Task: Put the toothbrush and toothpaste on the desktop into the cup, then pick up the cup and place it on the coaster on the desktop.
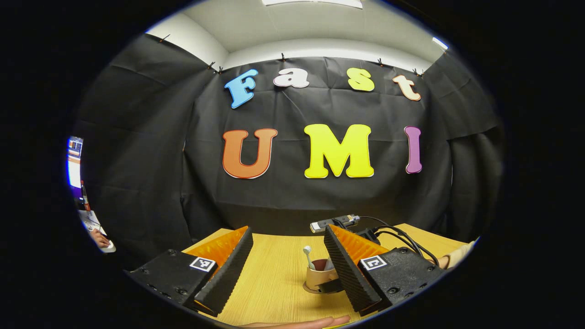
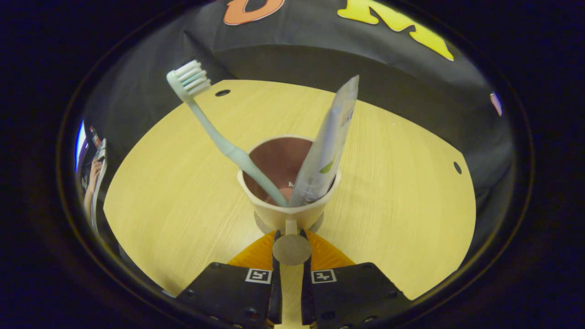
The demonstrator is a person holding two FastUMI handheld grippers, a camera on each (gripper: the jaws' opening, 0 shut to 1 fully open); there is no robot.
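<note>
Cup on coaster, mid desktop, black-cloth booth.
Your wood desktop (image 2: 393,192) carries the cup (image 2: 285,212) w/ toothbrush (image 2: 215,137) leaning left, toothpaste (image 2: 327,146) right; coaster (image 1: 310,288) beneath. Right gripper (image 2: 289,249) pinches cup's handle; left gripper (image 1: 288,274) wide apart, holding nothing.

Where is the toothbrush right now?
In the right gripper view the toothbrush stands in the cup, leaning left with bristles up, beside the toothpaste on the right.
</note>
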